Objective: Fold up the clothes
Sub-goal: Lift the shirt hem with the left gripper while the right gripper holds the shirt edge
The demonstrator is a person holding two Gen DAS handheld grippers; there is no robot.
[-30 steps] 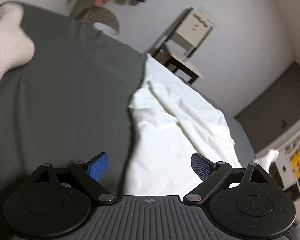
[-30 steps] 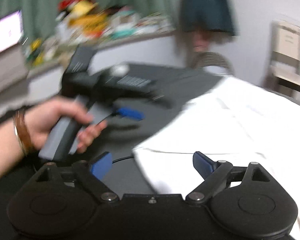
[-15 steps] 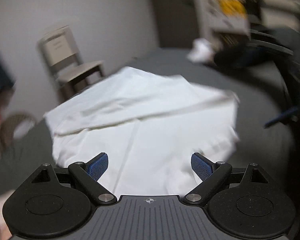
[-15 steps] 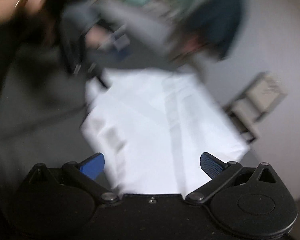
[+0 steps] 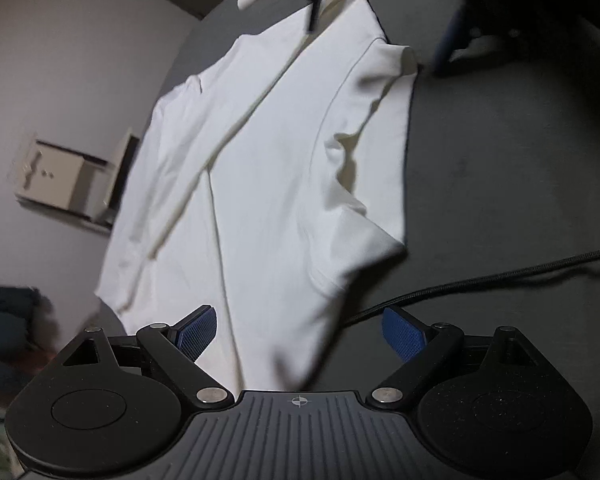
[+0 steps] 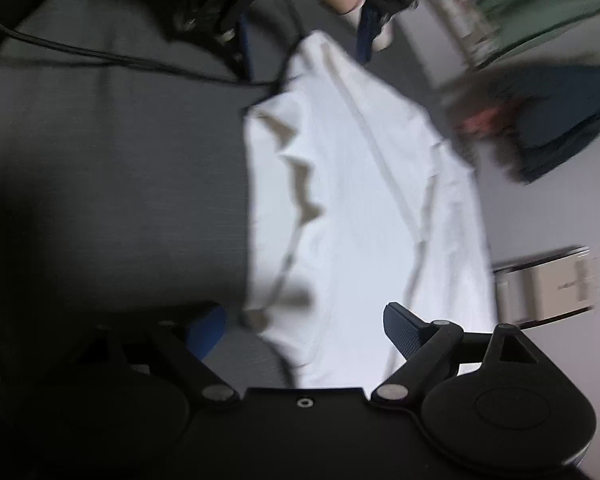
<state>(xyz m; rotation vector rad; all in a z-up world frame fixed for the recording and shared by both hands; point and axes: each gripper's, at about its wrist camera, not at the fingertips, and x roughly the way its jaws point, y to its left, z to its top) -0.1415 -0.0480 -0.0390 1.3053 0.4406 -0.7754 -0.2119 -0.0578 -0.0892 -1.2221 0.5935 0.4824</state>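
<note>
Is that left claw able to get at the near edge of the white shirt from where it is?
Probably yes. The left claw is open, and the white shirt lies flat on the dark grey bed with its near edge between the pads. Only a black cable lies beside it, not across it.

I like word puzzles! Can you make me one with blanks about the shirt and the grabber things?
1. The shirt on the bed is ____ in colour.
2. The bed cover under it is dark ____.
3. Both the left gripper and the right gripper have jaws that are ____.
4. Their finger pads are ____.

Missing words: white, grey, open, blue
</note>
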